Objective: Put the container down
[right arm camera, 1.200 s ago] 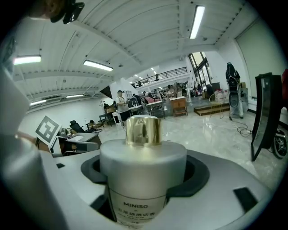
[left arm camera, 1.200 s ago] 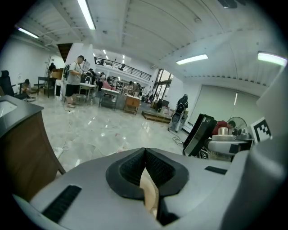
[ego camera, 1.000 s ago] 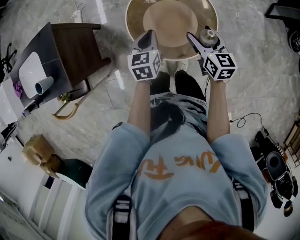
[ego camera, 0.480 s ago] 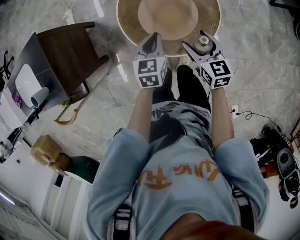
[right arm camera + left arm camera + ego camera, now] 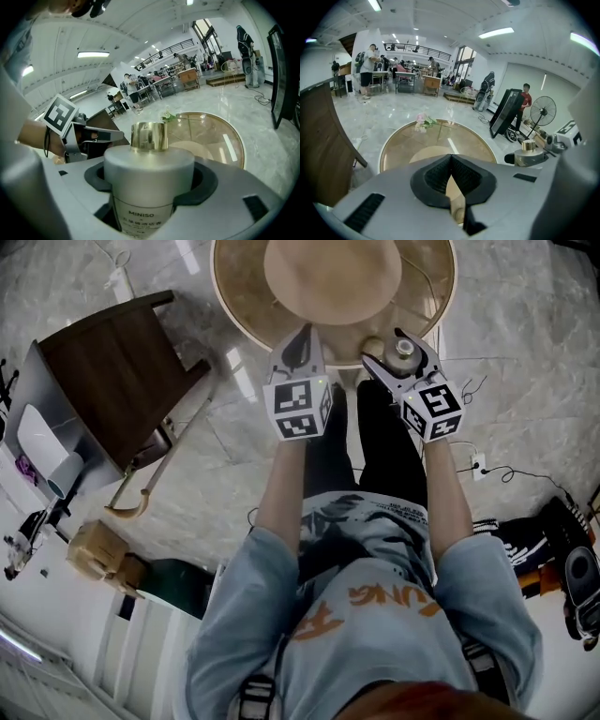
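Note:
My right gripper (image 5: pixel 401 354) is shut on a frosted white container (image 5: pixel 147 185) with a gold cap, held upright; the container (image 5: pixel 405 350) hangs over the near rim of a round glass table (image 5: pixel 239 296). In the left gripper view the container (image 5: pixel 528 155) shows at the right, level with the table (image 5: pixel 401 145). My left gripper (image 5: pixel 300 337) is shut with nothing in it; it is beside the right one, also at the table's near edge.
A tan round base (image 5: pixel 333 277) shows under the glass top, and a small flower spray (image 5: pixel 423 122) lies at the table's far edge. A dark wooden chair (image 5: pixel 103 395) stands to the left. Cables (image 5: pixel 487 470) and bags lie on the marble floor at right.
The table has come nearer and fills more of the head view's top. Both grippers have moved forward over its near rim, the container still held.

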